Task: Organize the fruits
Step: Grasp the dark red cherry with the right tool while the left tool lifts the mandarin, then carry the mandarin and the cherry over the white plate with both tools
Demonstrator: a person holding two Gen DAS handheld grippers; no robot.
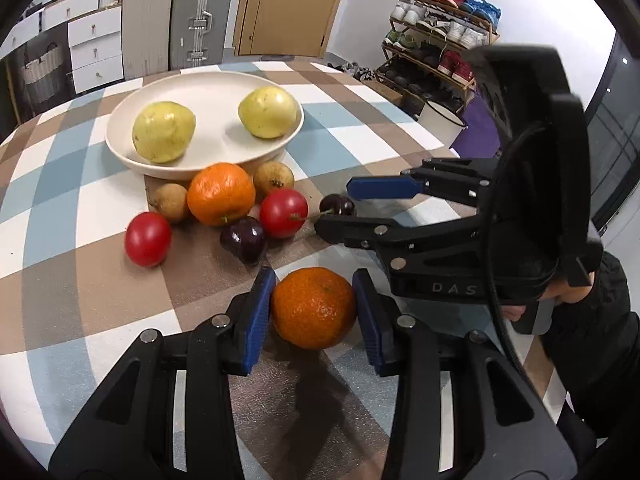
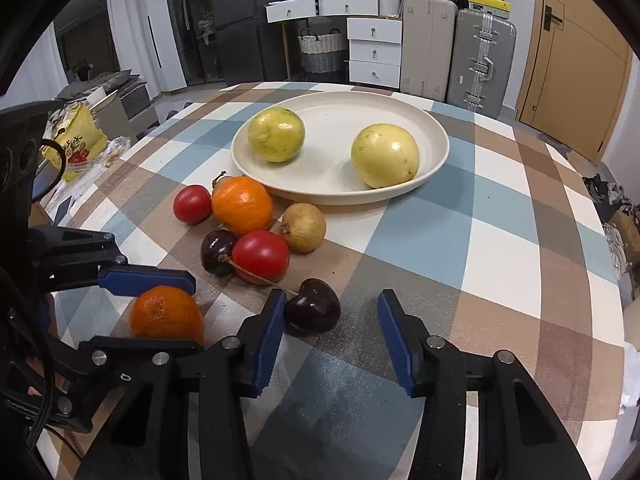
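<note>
A cream plate [image 1: 208, 84] [image 2: 432, 128] holds two yellow-green fruits [image 1: 164, 132] [image 1: 269, 112]. In front of it lie an orange [image 1: 221, 194], two red tomatoes [image 1: 147, 239] [image 1: 283, 213], two brown fruits [image 1: 171, 202] [image 1: 273, 178] and a dark cherry [image 1: 244, 239]. My left gripper [image 1: 314, 306] is shut on a second orange [image 1: 314, 307] [image 2: 167, 318] that rests on the table. My right gripper [image 2: 332, 326] [image 1: 344, 210] is open around another dark cherry [image 2: 313, 306] [image 1: 338, 206]; its left pad touches the cherry.
The round table has a checked cloth [image 2: 500, 220]. A yellow snack bag [image 2: 74, 142] lies at its left edge in the right wrist view. Suitcases [image 2: 480, 56], white drawers [image 2: 374, 50], a door [image 1: 288, 4] and a shoe rack [image 1: 436, 40] stand beyond the table.
</note>
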